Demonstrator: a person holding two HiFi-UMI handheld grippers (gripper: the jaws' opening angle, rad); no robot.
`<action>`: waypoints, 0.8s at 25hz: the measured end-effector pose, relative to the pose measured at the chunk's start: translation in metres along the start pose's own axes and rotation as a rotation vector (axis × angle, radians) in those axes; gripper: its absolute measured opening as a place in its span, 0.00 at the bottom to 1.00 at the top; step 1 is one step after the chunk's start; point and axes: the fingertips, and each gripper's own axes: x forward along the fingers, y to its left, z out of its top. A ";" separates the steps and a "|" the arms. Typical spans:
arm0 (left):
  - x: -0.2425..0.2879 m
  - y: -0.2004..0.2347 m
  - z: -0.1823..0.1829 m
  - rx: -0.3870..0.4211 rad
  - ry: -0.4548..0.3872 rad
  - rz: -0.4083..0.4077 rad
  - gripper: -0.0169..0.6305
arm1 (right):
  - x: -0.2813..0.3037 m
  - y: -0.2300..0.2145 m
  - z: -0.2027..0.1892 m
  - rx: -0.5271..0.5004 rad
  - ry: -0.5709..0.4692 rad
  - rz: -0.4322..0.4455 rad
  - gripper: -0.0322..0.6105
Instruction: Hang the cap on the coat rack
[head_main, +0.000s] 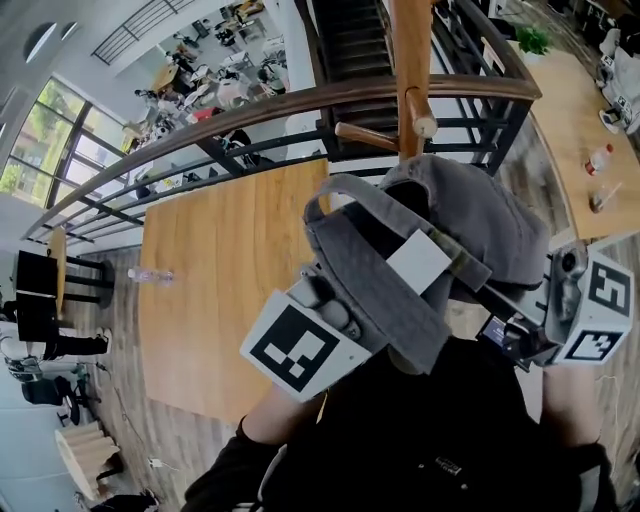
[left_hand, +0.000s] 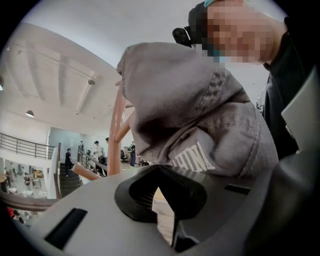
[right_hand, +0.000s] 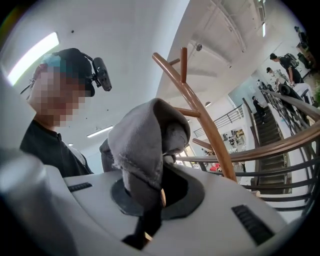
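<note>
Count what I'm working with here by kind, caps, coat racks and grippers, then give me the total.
Caps: 1, the grey cap
Coat racks: 1, the wooden coat rack
Grippers: 2, the left gripper and the right gripper
Total: 4

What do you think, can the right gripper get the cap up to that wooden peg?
Probably yes. The right gripper is shut on the cap, the peg on the coat rack sits just beyond the cap, and nothing shows between them.
</note>
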 end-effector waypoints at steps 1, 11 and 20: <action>0.002 -0.003 0.002 0.000 0.003 -0.016 0.02 | -0.003 0.002 0.003 -0.002 -0.008 -0.005 0.10; 0.032 0.002 0.002 0.013 0.020 -0.076 0.02 | -0.024 -0.023 0.010 0.013 -0.056 -0.057 0.10; 0.038 0.017 0.010 0.001 0.022 -0.088 0.02 | -0.017 -0.034 0.020 0.061 -0.079 -0.085 0.10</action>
